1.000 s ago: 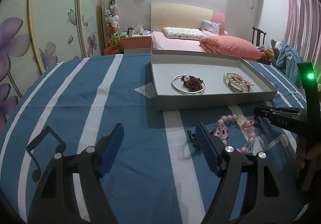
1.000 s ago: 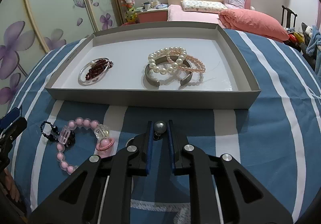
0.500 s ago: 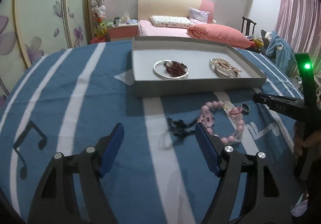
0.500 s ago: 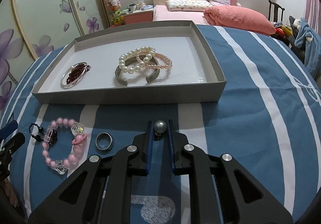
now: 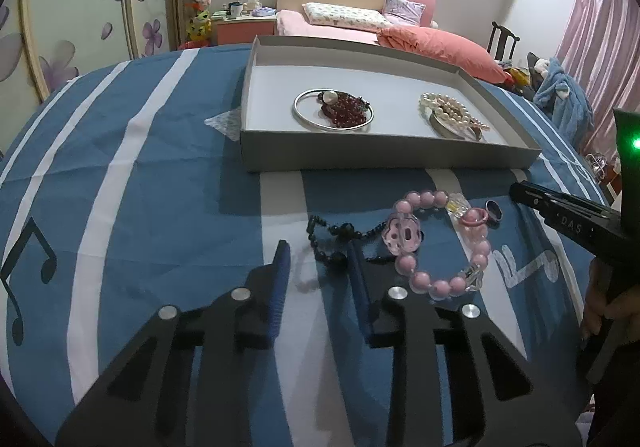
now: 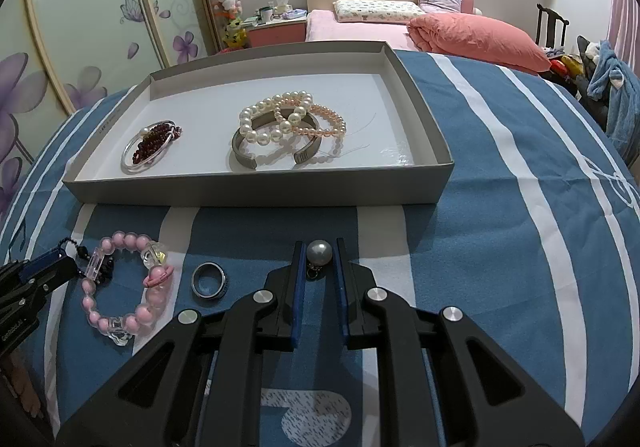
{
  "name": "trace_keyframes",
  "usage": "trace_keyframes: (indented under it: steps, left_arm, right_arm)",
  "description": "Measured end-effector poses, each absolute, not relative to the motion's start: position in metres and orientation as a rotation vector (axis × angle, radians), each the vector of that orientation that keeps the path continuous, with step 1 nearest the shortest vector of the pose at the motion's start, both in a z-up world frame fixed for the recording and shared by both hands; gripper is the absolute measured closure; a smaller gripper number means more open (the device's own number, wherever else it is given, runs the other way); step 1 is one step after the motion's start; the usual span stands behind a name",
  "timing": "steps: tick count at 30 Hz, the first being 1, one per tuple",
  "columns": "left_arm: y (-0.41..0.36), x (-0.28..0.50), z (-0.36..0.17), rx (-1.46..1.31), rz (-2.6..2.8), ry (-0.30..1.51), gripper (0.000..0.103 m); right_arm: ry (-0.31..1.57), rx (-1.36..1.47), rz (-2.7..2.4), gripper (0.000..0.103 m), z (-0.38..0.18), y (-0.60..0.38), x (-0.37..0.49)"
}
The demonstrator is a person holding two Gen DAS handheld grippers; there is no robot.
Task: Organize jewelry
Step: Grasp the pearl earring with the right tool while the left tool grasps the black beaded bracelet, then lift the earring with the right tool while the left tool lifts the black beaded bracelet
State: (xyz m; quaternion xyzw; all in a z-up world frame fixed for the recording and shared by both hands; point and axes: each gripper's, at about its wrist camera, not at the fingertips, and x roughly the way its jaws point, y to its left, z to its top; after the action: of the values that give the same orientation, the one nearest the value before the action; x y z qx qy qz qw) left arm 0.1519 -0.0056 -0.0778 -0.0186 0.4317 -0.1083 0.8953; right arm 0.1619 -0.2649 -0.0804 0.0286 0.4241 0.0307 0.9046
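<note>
A grey cardboard tray (image 5: 384, 157) (image 6: 256, 193) lies on the blue striped cloth. It holds a silver bangle with dark red beads (image 5: 334, 111) (image 6: 150, 145) and a pile of pearl bracelets with a metal cuff (image 5: 454, 115) (image 6: 280, 131). In front of the tray lie a pink bead bracelet (image 5: 434, 239) (image 6: 124, 283), a black bead chain (image 5: 338, 241) and a metal ring (image 6: 209, 280) (image 5: 493, 211). My left gripper (image 5: 318, 257) is partly open, its jaws on either side of the black chain. My right gripper (image 6: 318, 253) is shut on a grey pearl pendant (image 6: 319, 251).
A bed with pink bedding (image 6: 472, 35) stands beyond the table. Sliding wardrobe doors with flower prints (image 5: 80, 7) fill the left. A chair with clothes (image 5: 560, 87) is at the far right. The right gripper shows in the left wrist view (image 5: 560, 211).
My left gripper has moved forward over the black chain and its jaws have narrowed. My right gripper has drawn back a little from the tray, still holding the pearl pendant.
</note>
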Motion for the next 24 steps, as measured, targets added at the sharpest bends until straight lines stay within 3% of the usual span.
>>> trace_keyframes:
  steps: [5, 13, 18, 24]
  left_arm:
    - [-0.007, 0.152, -0.076, -0.046, -0.23, 0.896, 0.081]
    - [0.004, 0.162, -0.076, -0.148, -0.242, 0.908, 0.074]
    - [0.005, 0.165, -0.078, -0.175, -0.254, 0.905, 0.088]
    - [0.001, 0.164, -0.078, -0.157, -0.247, 0.892, 0.092]
  right_arm:
    - [0.876, 0.059, 0.063, 0.089, -0.081, -0.264, 0.162]
    - [0.876, 0.06, 0.063, 0.089, -0.081, -0.264, 0.162]
    - [0.877, 0.059, 0.063, 0.088, -0.08, -0.263, 0.162]
    - [0.877, 0.06, 0.063, 0.088, -0.08, -0.263, 0.162]
